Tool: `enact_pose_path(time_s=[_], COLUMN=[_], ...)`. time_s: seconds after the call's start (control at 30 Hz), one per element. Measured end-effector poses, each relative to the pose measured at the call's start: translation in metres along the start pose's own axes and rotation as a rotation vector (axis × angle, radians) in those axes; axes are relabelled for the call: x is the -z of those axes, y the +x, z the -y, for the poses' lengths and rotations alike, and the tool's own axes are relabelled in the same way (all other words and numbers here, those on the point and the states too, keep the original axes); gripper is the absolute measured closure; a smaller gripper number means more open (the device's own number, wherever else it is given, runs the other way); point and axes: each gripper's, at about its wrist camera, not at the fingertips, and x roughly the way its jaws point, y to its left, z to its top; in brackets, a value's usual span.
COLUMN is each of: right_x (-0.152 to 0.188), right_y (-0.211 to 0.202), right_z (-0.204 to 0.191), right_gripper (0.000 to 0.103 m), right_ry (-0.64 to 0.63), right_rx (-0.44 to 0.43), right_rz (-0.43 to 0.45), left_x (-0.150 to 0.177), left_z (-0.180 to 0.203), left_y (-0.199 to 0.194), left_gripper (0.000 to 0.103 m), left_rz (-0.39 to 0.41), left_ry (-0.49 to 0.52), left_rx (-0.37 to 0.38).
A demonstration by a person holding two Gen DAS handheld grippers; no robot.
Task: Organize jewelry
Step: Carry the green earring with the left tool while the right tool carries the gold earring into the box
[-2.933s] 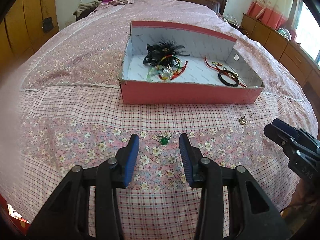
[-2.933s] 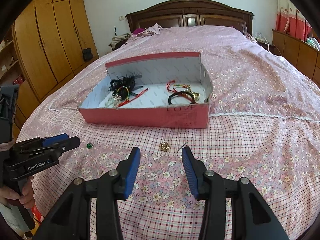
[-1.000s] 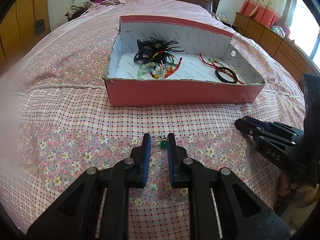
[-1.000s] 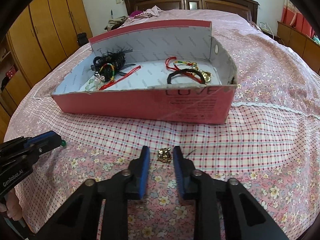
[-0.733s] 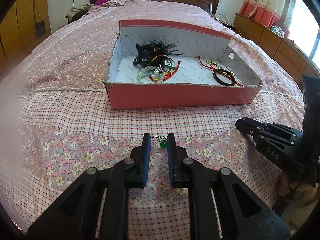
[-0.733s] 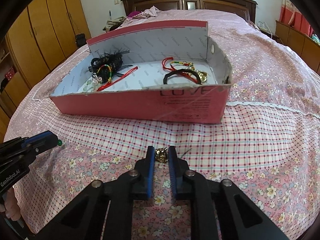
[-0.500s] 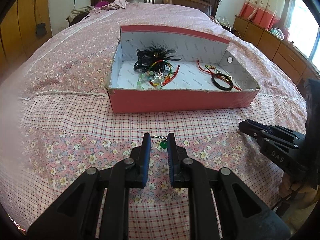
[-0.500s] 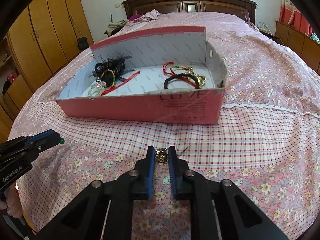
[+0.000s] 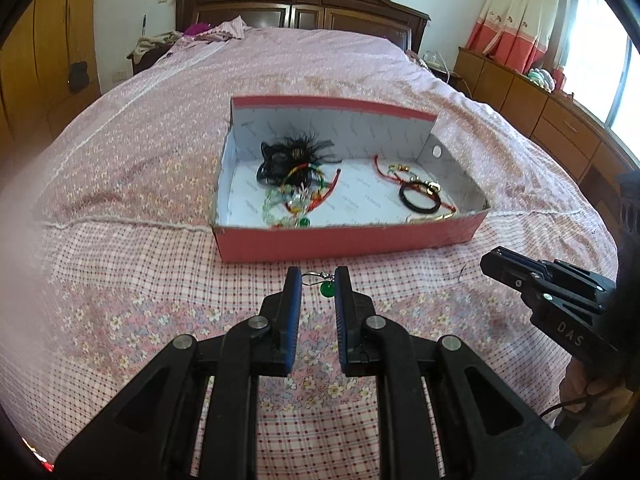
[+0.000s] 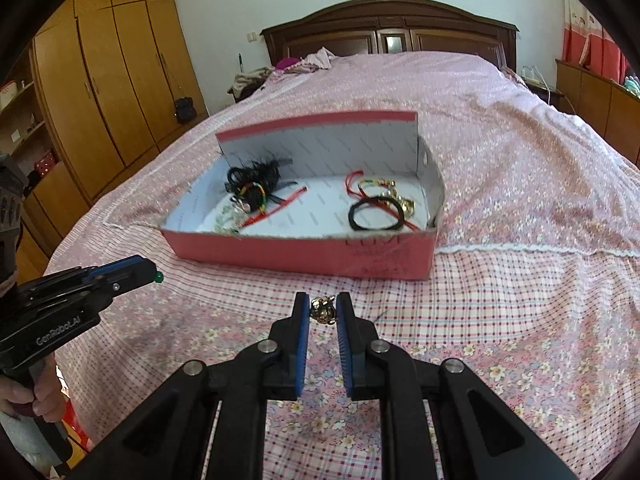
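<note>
Left tool (image 9: 316,282) pinching green bead earring (image 9: 326,289), right tool (image 10: 323,308) pinching gold charm (image 10: 322,309), red box (image 10: 304,252) beyond

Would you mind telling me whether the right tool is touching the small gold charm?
Touching. In the right wrist view the gold charm sits pinched between the right tool's blue pads, off the bedspread.

I'm working in a home bedroom: a wide bed (image 10: 500,152) under a pink floral cover, a dark carved wooden headboard (image 10: 388,36), tall orange-brown wardrobes (image 10: 108,80) along one wall, low wooden cabinets (image 9: 532,100) and red-and-cream curtains (image 9: 516,20) by a bright window.
</note>
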Motion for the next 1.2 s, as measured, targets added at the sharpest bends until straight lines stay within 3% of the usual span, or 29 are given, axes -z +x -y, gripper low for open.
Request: enact_pose_path(time_s=[0.63,1.2], right_x=[-0.051,-0.068], right_y=[0.004,0.066], right_z=[0.003,0.029], right_gripper=[0.088,0.088], right_ry=[-0.019,0.004], right_rx=[0.004,0.058], right_rz=[0.057,-0.024], left_x=[-0.053,-0.065], left_z=[-0.005,-0.017], left_y=[0.014,0.079], left_gripper=[0.095,0.095], left_rz=[0.054,-0.030], left_ry=[0.024,-0.002], left_rx=[-0.012,-0.035])
